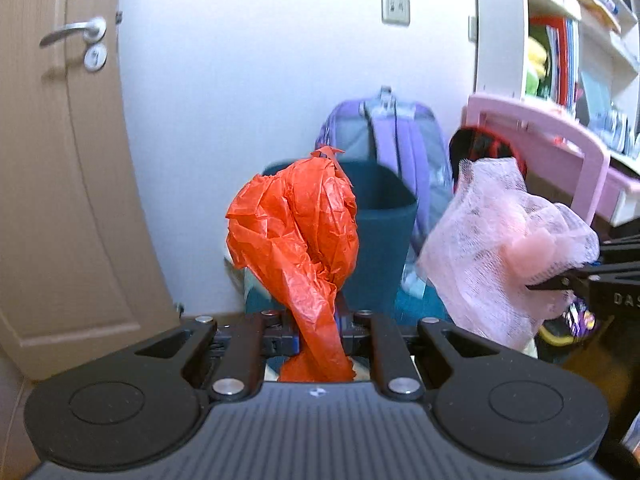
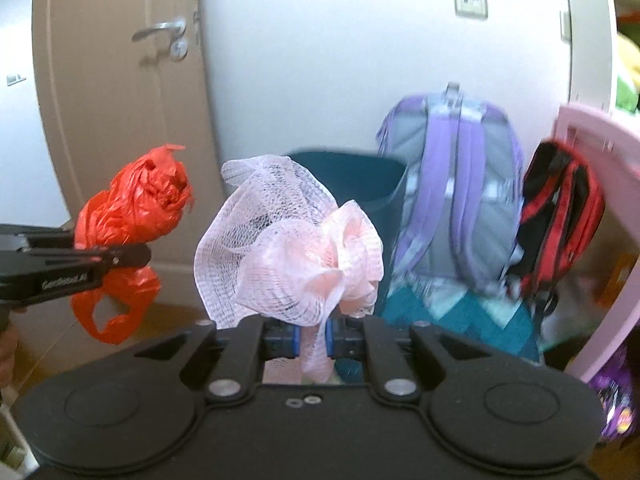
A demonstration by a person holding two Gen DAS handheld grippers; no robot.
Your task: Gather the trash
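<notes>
Trash hangs clamped in both hands: left gripper (image 1: 318, 338) pinches a crumpled orange plastic bag (image 1: 294, 220), right gripper (image 2: 311, 338) a pink mesh net (image 2: 288, 240), near the dark teal bin (image 1: 380, 216). Both look light, limp, best pinched at bunched necks.

R tool (image 2: 311, 338) is clamped on the twisted neck of a pale pink mesh net bundle (image 2: 288, 248), which puffs up above the jaws. At left, the L tool (image 2: 132, 256) reaches in from the frame edge, pinched on a crumpled orange-red plastic bag (image 2: 132, 208); bag's looped handle hangs below it. Behind the net, a dark teal plastic bin (image 2: 360, 176) stands w/ open top, just beside a lilac and grey backpack (image 2: 456, 184) upright against the white wall. Right of that, a red and black backpack (image 2: 560, 208) hangs by a pink frame (image 2: 600, 136). Beige door w/ metal lever handle (image 2: 160, 32) at back left.
</notes>
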